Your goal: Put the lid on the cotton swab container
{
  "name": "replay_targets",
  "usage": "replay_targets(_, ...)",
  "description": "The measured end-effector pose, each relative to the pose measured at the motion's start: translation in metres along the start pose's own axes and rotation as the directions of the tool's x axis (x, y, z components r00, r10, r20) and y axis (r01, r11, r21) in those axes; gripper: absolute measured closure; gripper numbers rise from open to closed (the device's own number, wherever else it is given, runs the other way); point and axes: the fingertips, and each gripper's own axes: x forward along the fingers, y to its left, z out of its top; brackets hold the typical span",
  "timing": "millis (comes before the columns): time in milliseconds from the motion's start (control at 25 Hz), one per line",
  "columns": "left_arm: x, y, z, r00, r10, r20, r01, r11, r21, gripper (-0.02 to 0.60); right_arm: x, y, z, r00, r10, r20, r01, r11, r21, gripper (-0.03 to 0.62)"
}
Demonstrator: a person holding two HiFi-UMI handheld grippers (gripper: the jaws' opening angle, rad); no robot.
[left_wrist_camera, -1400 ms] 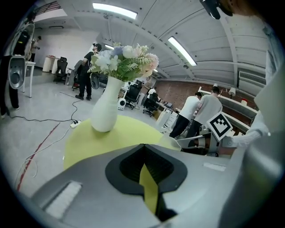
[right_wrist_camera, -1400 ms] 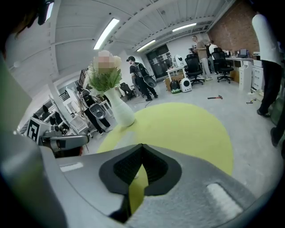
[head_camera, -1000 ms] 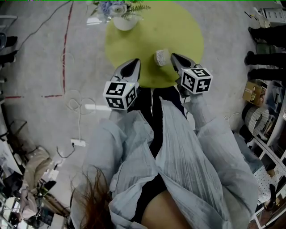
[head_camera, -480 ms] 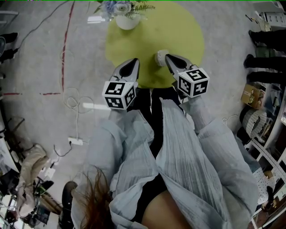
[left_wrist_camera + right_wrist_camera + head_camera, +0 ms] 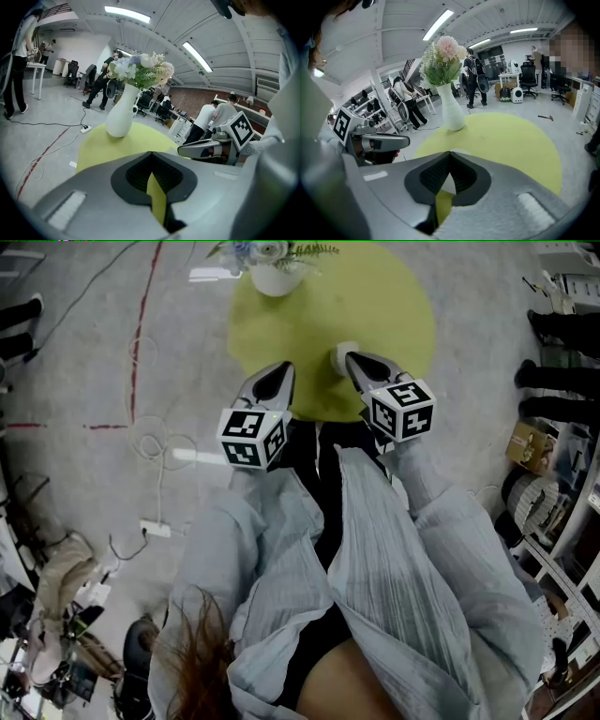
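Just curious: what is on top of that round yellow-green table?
A white vase of flowers at the far edge and a small white container at the tip of the right tool. The tool covers part of it.

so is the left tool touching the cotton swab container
Apart: the head view shows bare yellow table between the left tool and the cotton swab container.

You hold both grippers out in front of you, side by side and near each other. Your left gripper (image 5: 280, 371) points far, its jaws closed together. Your right gripper (image 5: 351, 360) angles far-left, and its jaws also meet at the tips.
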Motion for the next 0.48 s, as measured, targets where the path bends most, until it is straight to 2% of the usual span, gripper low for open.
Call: replay_targets(480,-0.003,0.003,-0.003,1.000,0.006,-0.001,-0.006,1.000,-0.007,0.566,0.012,0.006,-0.005,0.998,-0.035,-0.060,0.030,0.995,-0.091,0.592)
